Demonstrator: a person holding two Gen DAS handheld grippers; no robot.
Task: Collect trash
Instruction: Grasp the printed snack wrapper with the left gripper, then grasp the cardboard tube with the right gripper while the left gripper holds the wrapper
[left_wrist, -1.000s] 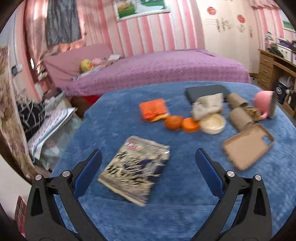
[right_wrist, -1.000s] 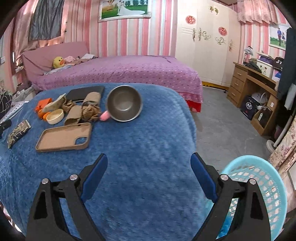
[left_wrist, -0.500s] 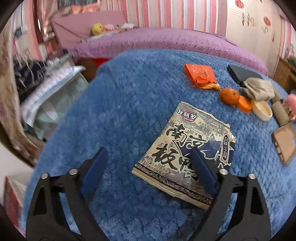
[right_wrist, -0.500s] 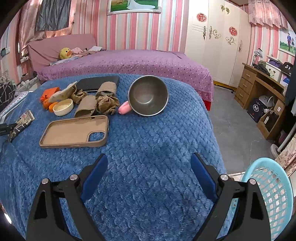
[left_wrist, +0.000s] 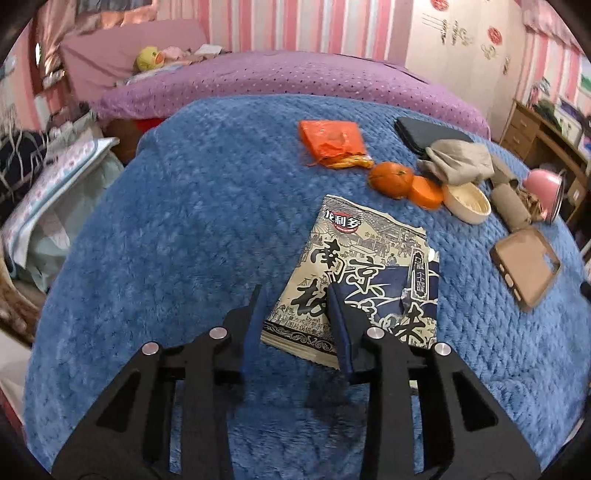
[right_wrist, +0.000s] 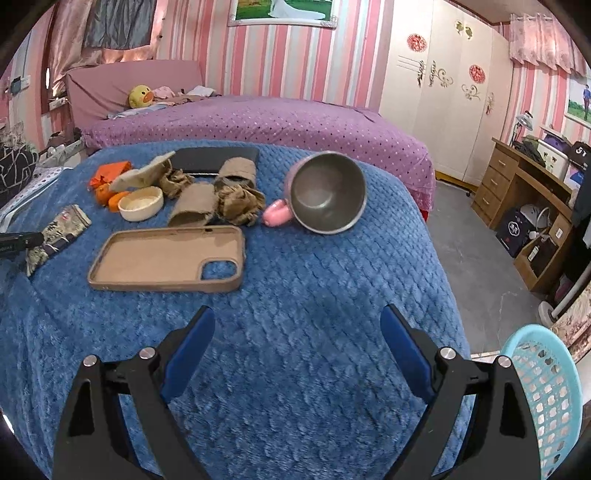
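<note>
A beige and navy snack packet (left_wrist: 369, 273) with Chinese print lies flat on the blue blanket (left_wrist: 184, 221). My left gripper (left_wrist: 295, 291) has its jaws nearly closed around the packet's near left corner; the right finger lies over the packet and the left finger rests on the blanket beside it. The packet also shows at the far left of the right wrist view (right_wrist: 59, 232). An orange wrapper (left_wrist: 332, 140), crumpled brown paper (right_wrist: 240, 201) and cardboard tubes (right_wrist: 194, 208) lie beyond. My right gripper (right_wrist: 295, 321) is open and empty over bare blanket. A light-blue mesh basket (right_wrist: 543, 398) stands on the floor at the lower right.
A tan phone case (right_wrist: 170, 258), a tipped pink metal mug (right_wrist: 325, 192), a small cream bowl (right_wrist: 140, 203), a tangerine (left_wrist: 391, 179), a black tablet (right_wrist: 214, 158) and a beige cloth (left_wrist: 458, 162) lie on the blanket. A purple bed (right_wrist: 258, 122) stands behind, a wooden desk (right_wrist: 528, 184) to the right.
My left gripper has moved down onto the snack packet and its jaws have narrowed from wide open to nearly closed on the packet's corner. My right gripper has drifted slightly; it stays open.
</note>
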